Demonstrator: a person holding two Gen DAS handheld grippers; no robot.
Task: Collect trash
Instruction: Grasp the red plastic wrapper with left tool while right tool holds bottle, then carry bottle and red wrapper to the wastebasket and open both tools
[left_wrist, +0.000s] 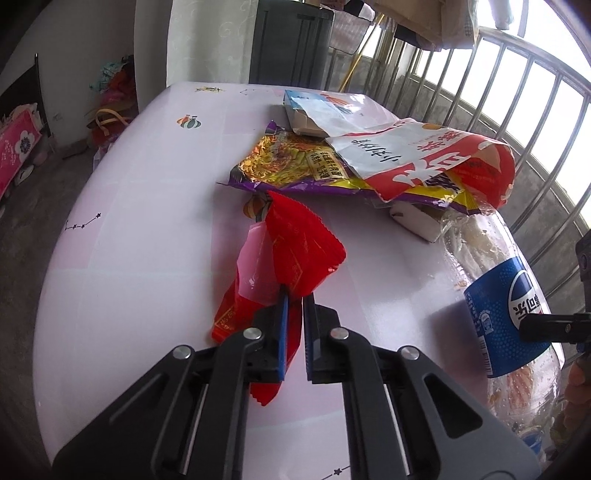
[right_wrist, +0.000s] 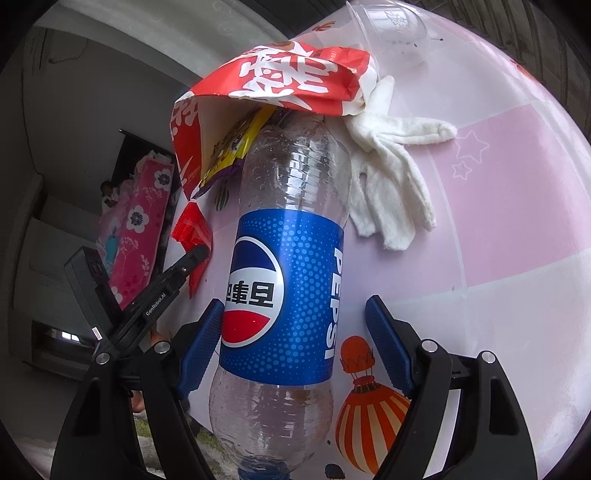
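While pinched in the left gripper (left_wrist: 294, 295), a red wrapper (left_wrist: 295, 251)

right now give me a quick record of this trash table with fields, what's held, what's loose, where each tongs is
surface: pink and white patterned table
left tongs: shut on the crinkled red plastic wrapper
right tongs: open, either side of the clear plastic Pepsi bottle with blue label, which lies on its side
pile: red and white paper bag lies over a gold and purple foil snack bag and the bottle's top end
loose nearby: white cloth glove, torn blue and white carton
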